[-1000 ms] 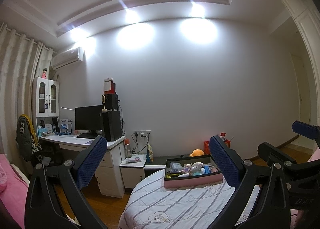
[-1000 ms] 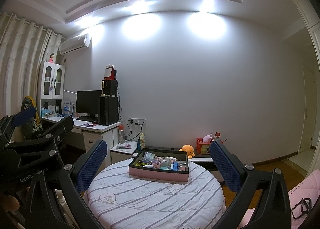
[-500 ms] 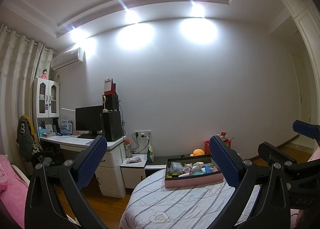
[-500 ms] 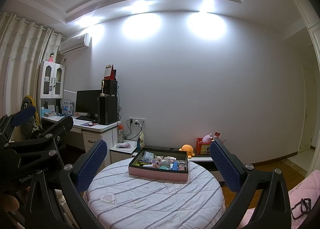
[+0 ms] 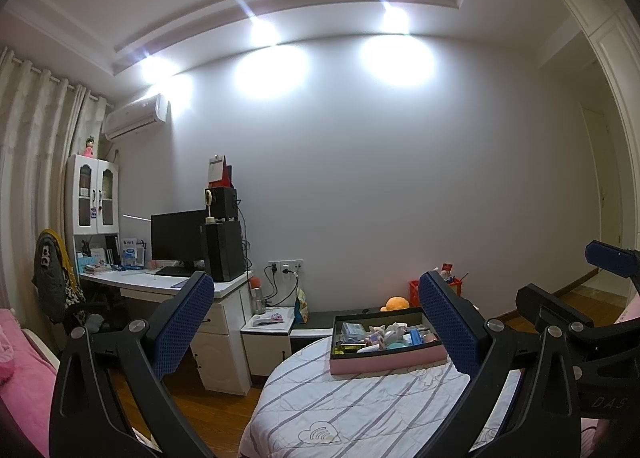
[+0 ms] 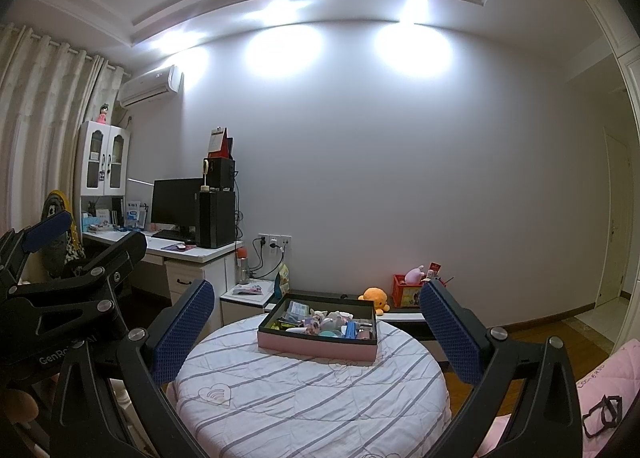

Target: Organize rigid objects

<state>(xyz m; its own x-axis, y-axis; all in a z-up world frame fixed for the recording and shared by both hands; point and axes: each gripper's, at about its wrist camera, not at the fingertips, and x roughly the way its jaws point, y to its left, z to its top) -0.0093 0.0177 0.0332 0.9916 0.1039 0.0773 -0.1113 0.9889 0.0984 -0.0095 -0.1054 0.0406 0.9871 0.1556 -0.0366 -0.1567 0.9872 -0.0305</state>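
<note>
The left gripper [image 5: 316,322] is held above the near edge of the round table [image 5: 360,410], its blue-padded fingers [image 5: 184,322] spread wide with nothing between them. The right gripper [image 6: 316,322] is in the same released condition, fingers [image 6: 450,334] fully apart and empty. Both grippers are raised well clear of the table and well short of the tray. The table is covered with a white quilted cloth carrying grey stripes [image 6: 304,390]. A shallow rectangular tray with pink outer walls and a dark inner lining [image 6: 316,346] sits on the far half of the tabletop; it holds a jumble of small rigid items [image 6: 328,322], including a small figurine, a teal piece and a blue piece, too small to identify further. In the left wrist view the tray [image 5: 384,362] appears between the fingers, toward the right finger; in the right wrist view it is near centre. Behind the table stand a white desk [image 5: 168,286] with a black monitor [image 5: 176,238] and a computer tower [image 5: 224,250], and an orange plush toy [image 6: 374,296] rests on a low bench by the wall.
</note>
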